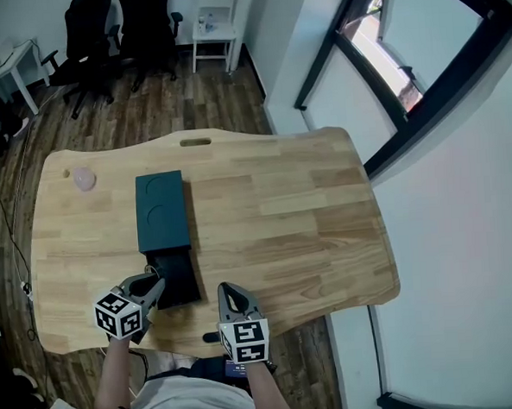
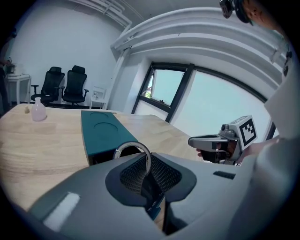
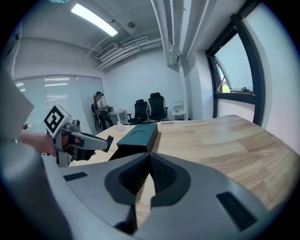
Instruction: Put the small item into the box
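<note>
A dark teal box [image 1: 161, 209] lies on the wooden table [image 1: 273, 207], its black drawer [image 1: 178, 280] slid out toward me. My left gripper [image 1: 155, 288] hovers at the drawer's near left corner, shut on a small silver ring [image 2: 134, 149] that stands up between its jaws, with the box [image 2: 104, 132] just beyond it. My right gripper [image 1: 227, 290] is a little to the right of the drawer, over bare table, shut with nothing in it. From the right gripper view the box [image 3: 139, 133] lies ahead, and the left gripper [image 3: 80, 139] is to its left.
A small pink bottle [image 1: 83, 179] stands near the table's far left corner. Black office chairs [image 1: 112, 35] and a white side table [image 1: 213, 33] stand on the floor beyond the desk. A window wall [image 1: 404, 86] runs along the right.
</note>
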A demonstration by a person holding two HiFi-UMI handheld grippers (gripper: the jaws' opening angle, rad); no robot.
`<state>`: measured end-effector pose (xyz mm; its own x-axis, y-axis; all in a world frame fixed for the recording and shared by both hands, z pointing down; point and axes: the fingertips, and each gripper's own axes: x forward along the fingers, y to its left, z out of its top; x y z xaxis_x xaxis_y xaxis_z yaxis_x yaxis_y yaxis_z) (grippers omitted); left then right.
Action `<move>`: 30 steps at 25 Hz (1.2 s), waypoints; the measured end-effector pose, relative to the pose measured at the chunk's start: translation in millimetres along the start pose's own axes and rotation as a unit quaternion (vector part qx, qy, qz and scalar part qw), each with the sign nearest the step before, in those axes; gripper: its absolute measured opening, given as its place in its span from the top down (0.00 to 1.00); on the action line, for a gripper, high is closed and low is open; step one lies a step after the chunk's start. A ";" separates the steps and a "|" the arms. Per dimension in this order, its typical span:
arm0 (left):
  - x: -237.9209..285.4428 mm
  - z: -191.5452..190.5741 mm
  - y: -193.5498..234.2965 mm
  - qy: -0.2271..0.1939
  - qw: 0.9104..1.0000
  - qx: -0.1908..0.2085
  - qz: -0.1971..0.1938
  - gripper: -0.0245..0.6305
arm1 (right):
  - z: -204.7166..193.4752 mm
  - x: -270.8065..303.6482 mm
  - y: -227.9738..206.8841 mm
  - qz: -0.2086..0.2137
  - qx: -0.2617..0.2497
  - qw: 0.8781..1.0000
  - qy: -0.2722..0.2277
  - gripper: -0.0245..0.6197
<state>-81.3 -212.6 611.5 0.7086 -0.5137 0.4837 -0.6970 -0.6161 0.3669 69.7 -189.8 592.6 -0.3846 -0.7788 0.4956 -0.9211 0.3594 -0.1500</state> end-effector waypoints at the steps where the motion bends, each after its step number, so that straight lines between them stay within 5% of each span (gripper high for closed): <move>1: 3.7 -2.7 1.2 0.006 1.000 -0.002 0.000 0.91 | -1.3 2.3 -1.2 0.001 0.001 1.000 0.002 0.95; 19: 53.3 -50.0 9.3 0.138 0.990 -0.002 -0.019 0.91 | -27.5 23.1 -24.3 -0.002 0.025 0.999 0.045 0.95; 30: 66.3 -64.2 10.9 0.240 0.970 0.004 -0.028 0.91 | -29.1 36.4 -35.9 0.000 0.029 0.998 0.055 0.95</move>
<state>-49.0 -215.0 698.7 0.6111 -0.1433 0.7785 -0.6573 -0.6399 0.3982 90.6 -216.1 641.0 -0.3778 -0.7172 0.5856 -0.9245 0.3261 -0.1972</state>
